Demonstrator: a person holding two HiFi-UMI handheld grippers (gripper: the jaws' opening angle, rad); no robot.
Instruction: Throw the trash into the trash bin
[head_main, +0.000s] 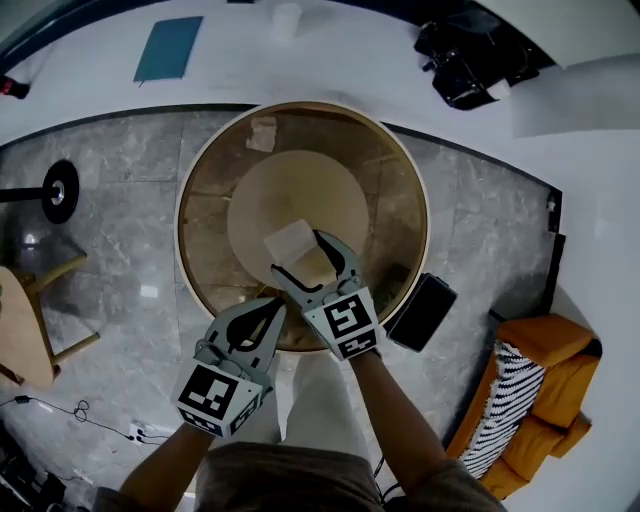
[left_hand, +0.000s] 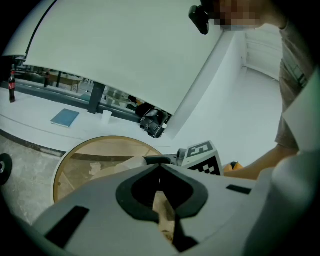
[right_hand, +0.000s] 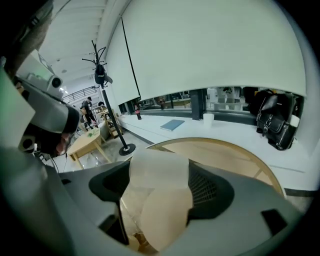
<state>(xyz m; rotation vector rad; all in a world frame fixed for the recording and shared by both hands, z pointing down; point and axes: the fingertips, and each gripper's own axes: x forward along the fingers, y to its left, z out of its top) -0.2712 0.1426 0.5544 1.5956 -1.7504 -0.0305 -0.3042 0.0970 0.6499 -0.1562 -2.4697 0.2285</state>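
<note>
Left gripper (head_main: 270, 306) low over near rim of round glass table (head_main: 181, 215), jaws pressed tip to tip, nothing held.

Further left, on grey marble floor (head_main: 130, 160): pale wooden furniture (head_main: 25, 325), black round stand base (head_main: 60, 190), thin cable (head_main: 80, 410). Up on white ledge (head_main: 90, 70), from the left: dark bottle (left_hand: 12, 86), teal notebook (head_main: 168, 47), white cup (head_main: 287, 18), then black bag (head_main: 470, 60) well off to the right.

On the glass, far side: small pale scrap (head_main: 262, 133), well apart from both grippers. Under the glass, round wooden base (head_main: 300, 180).

Right gripper (head_main: 298, 254) just beside the left one, further in over table centre, jaws clamped on white tissue (head_main: 293, 240).

Right of the table, on the floor: flat black slab (head_main: 422, 311) just beside the rim. Beyond it, orange seat (head_main: 545, 390) with black-and-white striped cushion (head_main: 510, 395).

Tissue thin and soft, folded roughly square, uncrumpled. Upper edge clear above the jaw tips, lower part hanging down between the pads. Faintly translucent, tan of the table showing through. Held over the middle of the table.
</note>
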